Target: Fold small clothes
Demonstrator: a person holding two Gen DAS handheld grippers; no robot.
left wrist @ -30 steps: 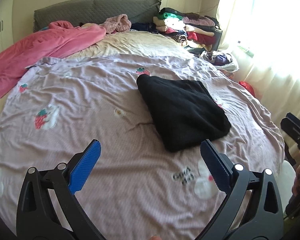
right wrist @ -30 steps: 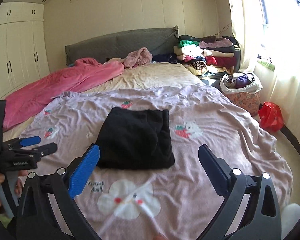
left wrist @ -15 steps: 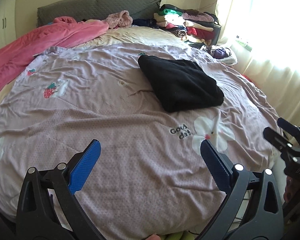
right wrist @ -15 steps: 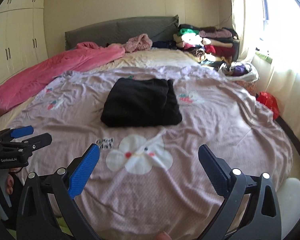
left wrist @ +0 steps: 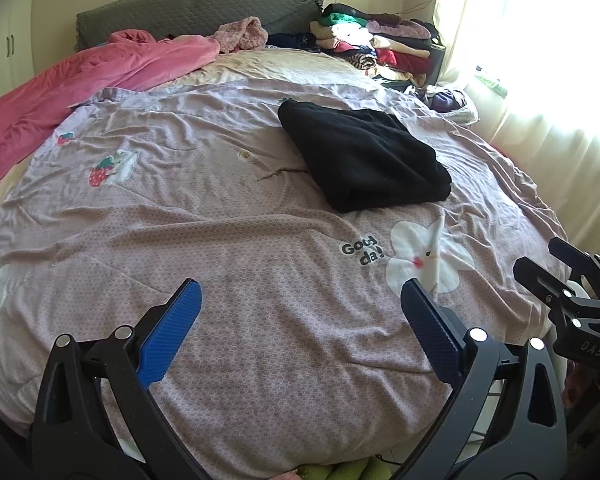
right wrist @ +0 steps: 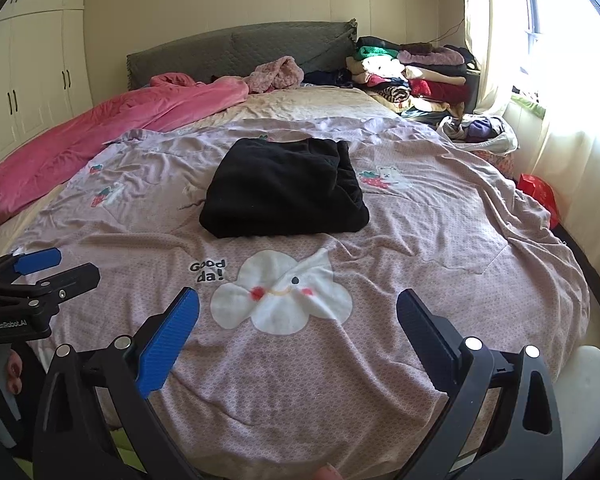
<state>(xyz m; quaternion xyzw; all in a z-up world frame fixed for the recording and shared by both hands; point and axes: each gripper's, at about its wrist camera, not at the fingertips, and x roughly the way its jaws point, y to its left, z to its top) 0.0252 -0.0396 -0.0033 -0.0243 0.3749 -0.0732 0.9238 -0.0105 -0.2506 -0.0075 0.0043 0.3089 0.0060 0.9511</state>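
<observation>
The left hand-held gripper (left wrist: pixel 300 308) hangs over the near edge of the bed at the bottom of its frame, its blue-padded fingers (left wrist: pixel 168 340) spread wide apart with nothing between them. The right hand-held gripper (right wrist: pixel 298 312) sits the same way at the bottom of its own frame, fingers wide apart and empty, above the white cloud face (right wrist: pixel 280 294) printed on the lilac cover (right wrist: pixel 440 240).

The folded black garment (right wrist: pixel 284 188) lies flat on that cover at centre frame in the right view, well apart from both grippers. It is a rough rectangle; its long axis runs from the near edge of the bed toward the headboard (right wrist: pixel 240 46), and a thick rolled fold runs down its right side. In the left view the same garment (left wrist: pixel 364 160) sits upper right of centre, its length slanting from upper left to lower right.

Around it: the "Good da!" print (right wrist: pixel 208 270) lies between the garment and the grippers, a pink blanket (right wrist: pixel 100 128) stretches along the left of the frame, and a stack of folded clothes (right wrist: pixel 412 72) stands at upper right beside the window. Only bare cover lies between the grippers and the garment.
</observation>
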